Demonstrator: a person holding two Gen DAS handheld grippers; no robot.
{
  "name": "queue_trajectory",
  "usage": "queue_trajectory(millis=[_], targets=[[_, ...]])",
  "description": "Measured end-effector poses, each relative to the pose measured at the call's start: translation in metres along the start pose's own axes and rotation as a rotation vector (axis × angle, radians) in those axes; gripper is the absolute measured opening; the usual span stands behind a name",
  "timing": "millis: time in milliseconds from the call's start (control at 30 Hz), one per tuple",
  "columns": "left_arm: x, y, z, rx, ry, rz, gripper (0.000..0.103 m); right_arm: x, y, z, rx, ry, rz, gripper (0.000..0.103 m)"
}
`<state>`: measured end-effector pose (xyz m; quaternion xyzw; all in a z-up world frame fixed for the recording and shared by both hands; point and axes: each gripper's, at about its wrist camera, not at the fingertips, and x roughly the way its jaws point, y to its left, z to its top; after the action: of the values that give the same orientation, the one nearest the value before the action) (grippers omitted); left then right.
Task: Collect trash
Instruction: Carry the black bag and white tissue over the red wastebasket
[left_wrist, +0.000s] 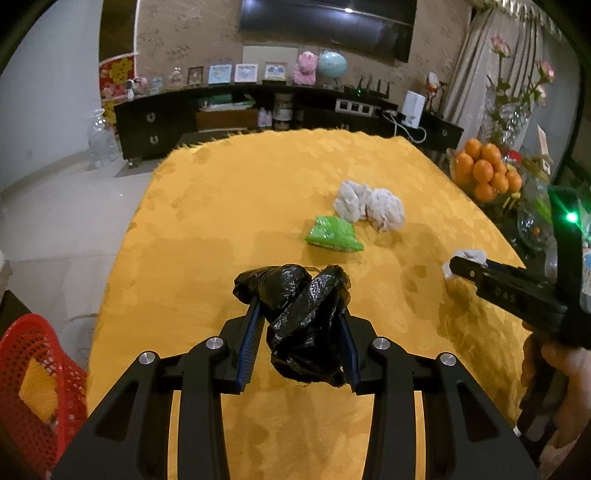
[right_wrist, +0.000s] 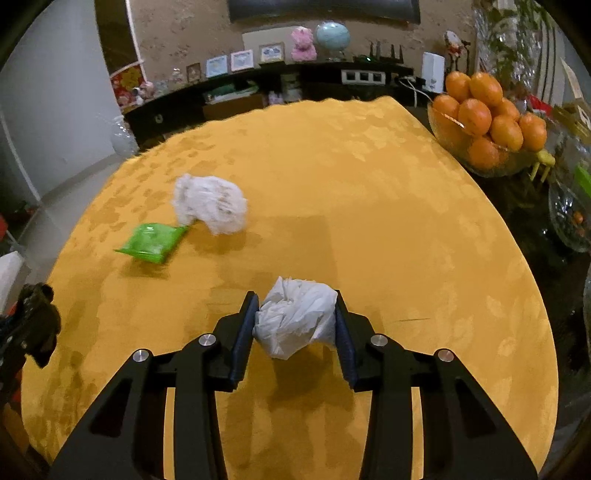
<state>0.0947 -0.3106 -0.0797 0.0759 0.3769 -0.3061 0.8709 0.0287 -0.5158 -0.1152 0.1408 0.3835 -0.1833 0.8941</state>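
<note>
Two grips at once. Left gripper (left_wrist: 299, 325) low centre of its view, clamped on crumpled black plastic bag (left_wrist: 299, 314) above yellow tablecloth (left_wrist: 229, 206). Right gripper (right_wrist: 295, 325) low centre of its own view, pinching white paper wad (right_wrist: 295, 317). Green packet (left_wrist: 332, 234) and two white crumpled wads (left_wrist: 367, 206) right of centre on cloth, touching. Red basket (left_wrist: 33, 373) at lower left.

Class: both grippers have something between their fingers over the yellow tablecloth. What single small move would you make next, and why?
Probably carry the left gripper, shut on the black plastic bag, toward the red basket at its left. The right gripper also grips a white crumpled wad, so neither can take the green packet yet.
</note>
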Motion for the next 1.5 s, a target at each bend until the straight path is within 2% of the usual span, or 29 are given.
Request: queue_trajectory(millis=[333,700,1233,1500], targets=[[-0.041,0.024,0.011,-0.040,-0.083,0.039,0.036,-0.045,0.045,0.003,-0.080,-0.080,0.082,0.039],[-0.093,0.055,0.012,-0.053,-0.169,0.133,0.036,-0.077,0.093,0.011,-0.154,-0.142,0.168,0.039],[-0.139,0.122,-0.007,-0.149,-0.197,0.293,0.036,-0.098,0.157,0.009,-0.242,-0.160,0.274,0.039],[-0.153,0.150,-0.016,-0.197,-0.199,0.338,0.036,-0.100,0.187,0.007,-0.290,-0.154,0.310,0.039]])
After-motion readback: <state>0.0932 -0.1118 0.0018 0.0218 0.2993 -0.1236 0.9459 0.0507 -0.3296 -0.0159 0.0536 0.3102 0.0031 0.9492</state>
